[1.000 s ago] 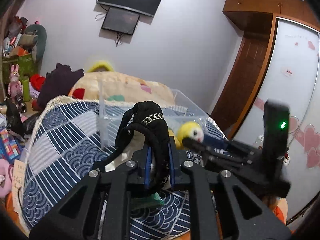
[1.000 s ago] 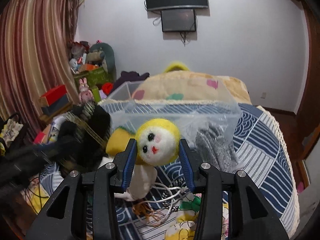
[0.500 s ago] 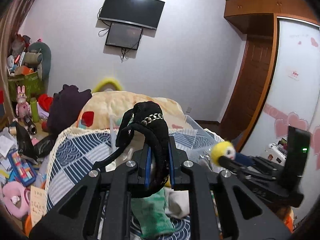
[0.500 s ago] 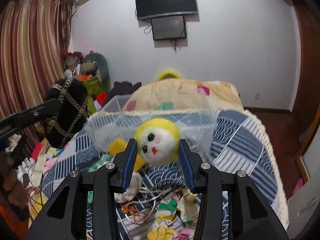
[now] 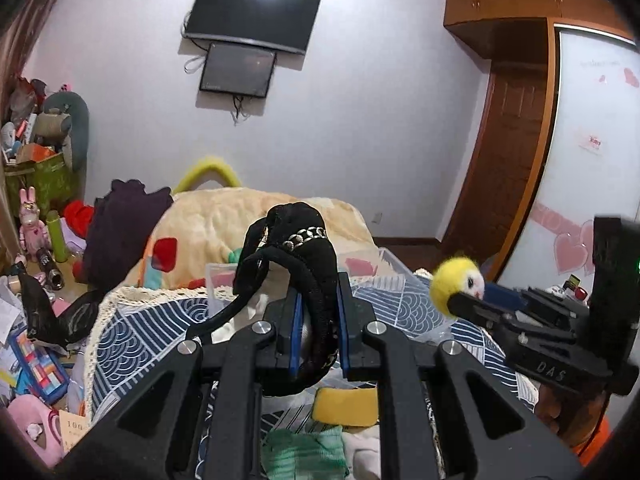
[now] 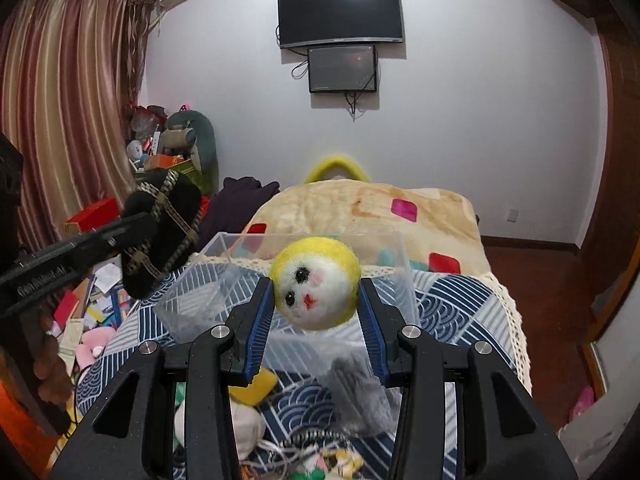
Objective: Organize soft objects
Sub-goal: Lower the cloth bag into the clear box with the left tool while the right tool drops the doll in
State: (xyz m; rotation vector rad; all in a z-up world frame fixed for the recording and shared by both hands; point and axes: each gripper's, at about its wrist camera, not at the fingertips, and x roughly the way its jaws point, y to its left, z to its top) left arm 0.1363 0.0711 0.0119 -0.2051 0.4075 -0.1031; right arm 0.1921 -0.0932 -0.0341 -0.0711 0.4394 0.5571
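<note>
Left gripper (image 5: 318, 326) clamped narrow on black chain-trimmed pouch (image 5: 308, 256). Right gripper (image 6: 316, 316) gripping yellow felt doll head (image 6: 314, 282) above clear plastic box (image 6: 400, 272).

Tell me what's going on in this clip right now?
A person holds a pair of tongs in each hand above a bed covered in a blue patterned quilt. The left tongs clamp a black fabric pouch with a metal chain; the right tongs grip a yellow-and-white felt ball with a face. Both are lifted near a clear plastic bin on the quilt.
</note>
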